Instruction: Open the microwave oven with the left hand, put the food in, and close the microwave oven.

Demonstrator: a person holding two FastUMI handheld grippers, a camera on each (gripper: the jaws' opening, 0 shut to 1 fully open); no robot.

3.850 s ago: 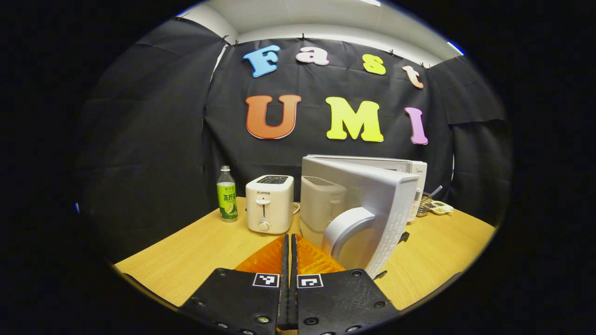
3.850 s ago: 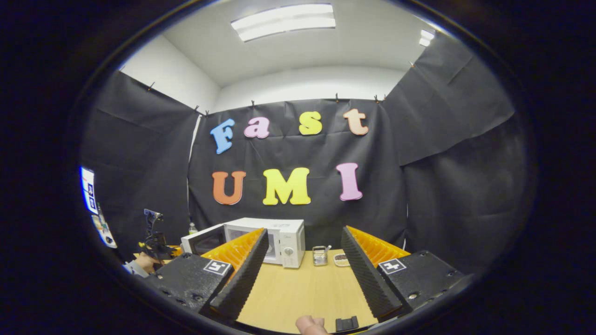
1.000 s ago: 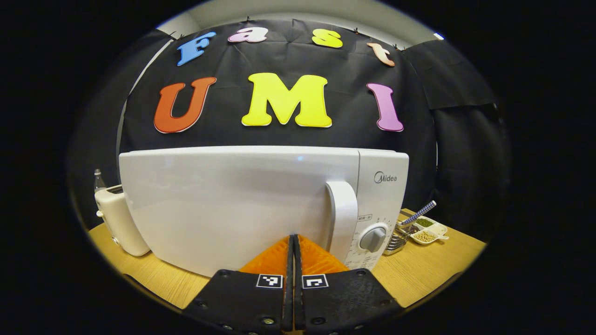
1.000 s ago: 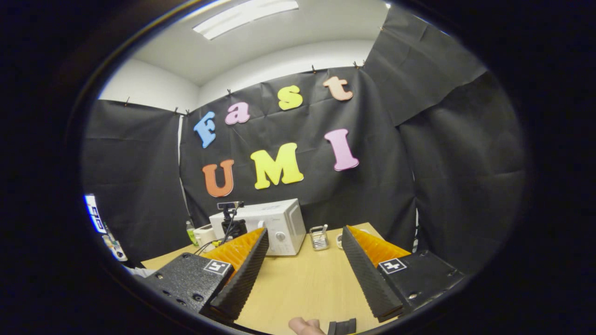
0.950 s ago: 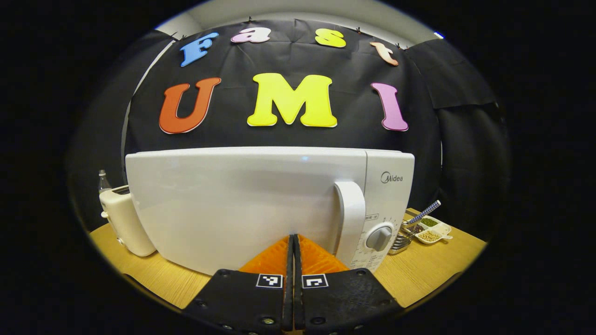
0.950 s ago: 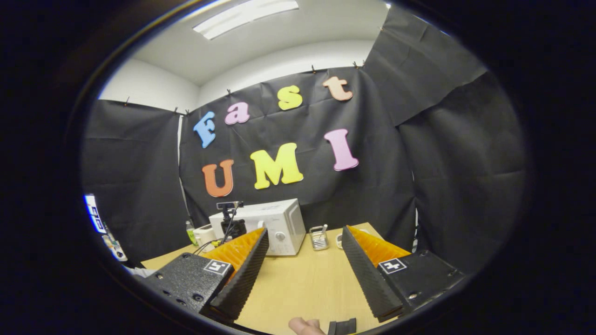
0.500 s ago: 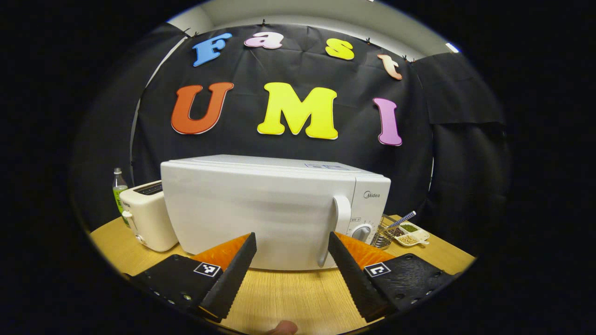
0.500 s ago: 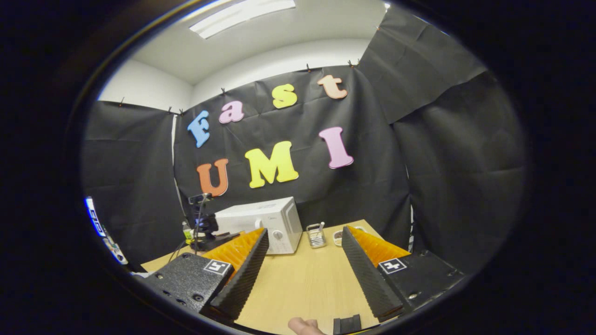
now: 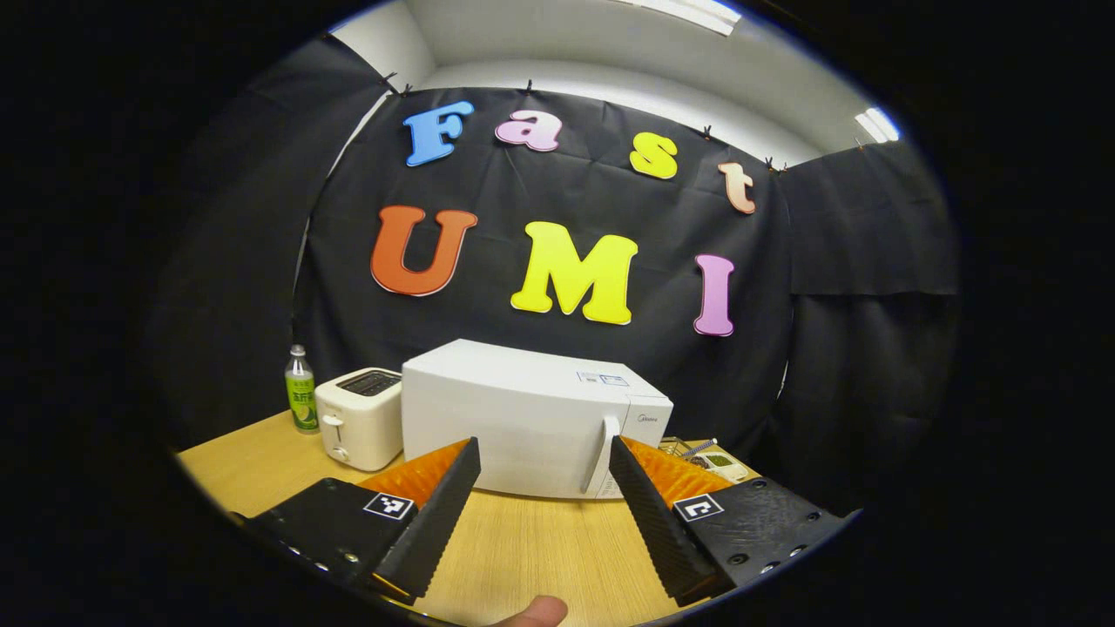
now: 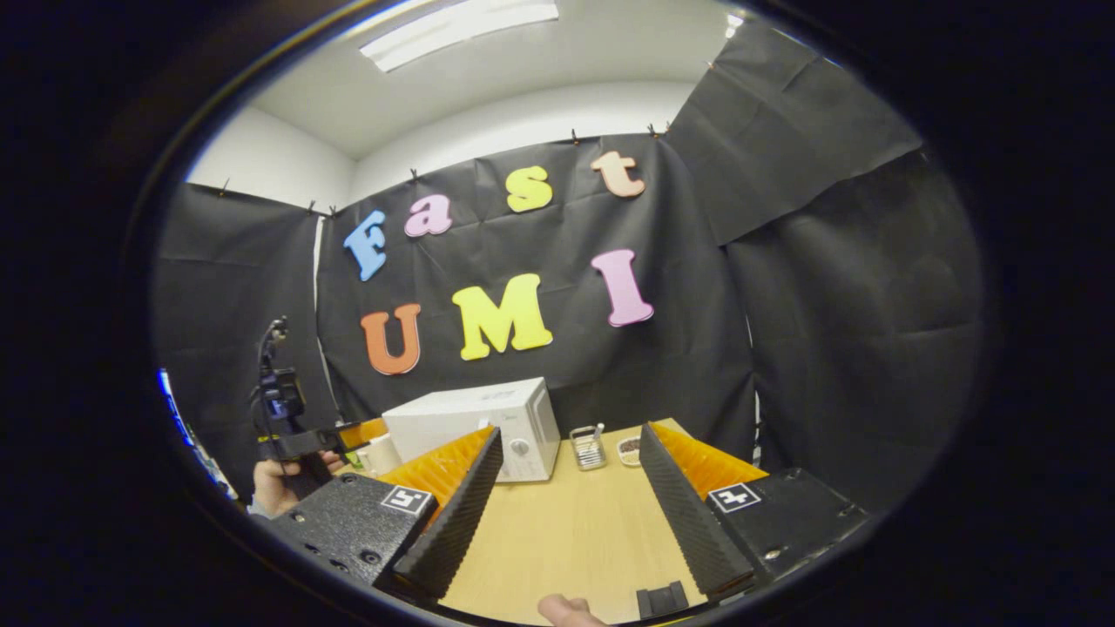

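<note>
The white microwave oven [image 9: 523, 414] stands at the back of the wooden table [image 9: 523, 549] with its door shut and its handle [image 9: 599, 460] on the right side of the door. My left gripper [image 9: 543, 444] is open and empty, a short way back from the door. In the right gripper view the microwave oven [image 10: 475, 422] sits farther off, and my right gripper [image 10: 571, 431] hovers open and empty over the table [image 10: 566, 522]. To the left of it, a hand [image 10: 274, 483] holds the left gripper [image 10: 296, 435].
A white toaster [image 9: 359, 418] and a green-labelled bottle [image 9: 301, 401] stand left of the microwave. A condiment tray [image 9: 719, 461] with a spoon lies to its right. In the right gripper view a small wire rack [image 10: 588, 447] and a dish [image 10: 629, 448] sit there. A fingertip [image 9: 536, 610] shows at the bottom.
The microwave door swung from open to shut under my shut left gripper. That gripper then opened and pulled back and up. My right gripper stayed open and hardly moved.
</note>
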